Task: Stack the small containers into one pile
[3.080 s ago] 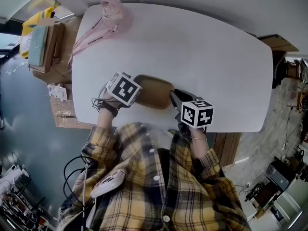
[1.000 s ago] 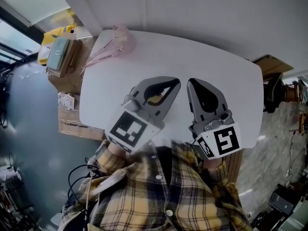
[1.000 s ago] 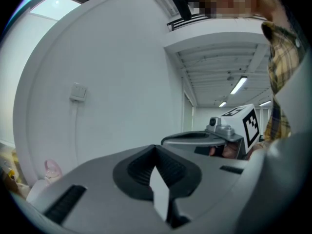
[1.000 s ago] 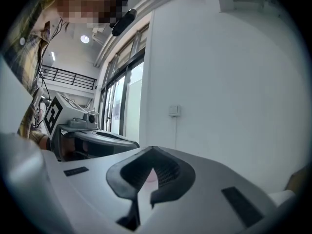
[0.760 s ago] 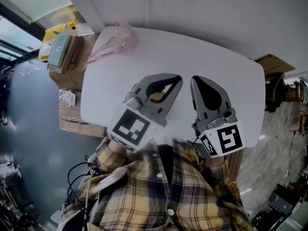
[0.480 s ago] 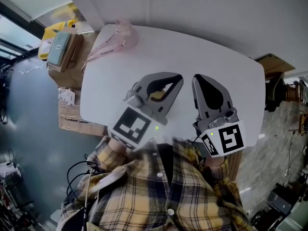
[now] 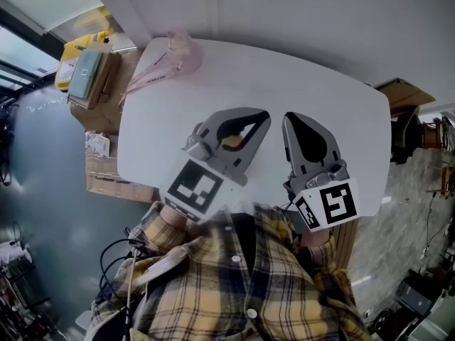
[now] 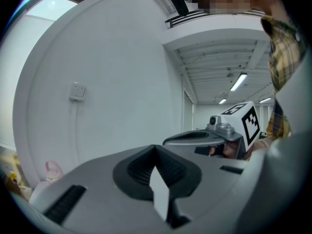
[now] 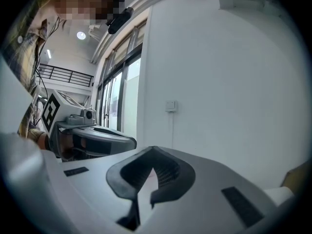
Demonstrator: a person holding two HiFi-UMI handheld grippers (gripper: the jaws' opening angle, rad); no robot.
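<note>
Both tools are shut with nothing between the jaws. The left gripper (image 7: 261, 121) and the right gripper (image 7: 290, 123) hang side by side, held up near the head above the white table (image 7: 320, 98), pointing roughly level toward the wall rather than down. The containers (image 7: 229, 143) show only as a tan patch on the table, seen through the opening of the left gripper. How many there are, or whether any are already nested, I cannot tell from here. That is the main risk: the grippers themselves block the head view of the work, and neither gripper view shows the table top, so a descent from this pose would be close to blind. Closed jaws coming down could knock or shove a container instead of straddling its rim — they need to open first. A sideways push could send a light container sliding toward the table's near edge. The pink strap (image 7: 167, 55) at the far corner lies well apart and poses no problem.
</note>
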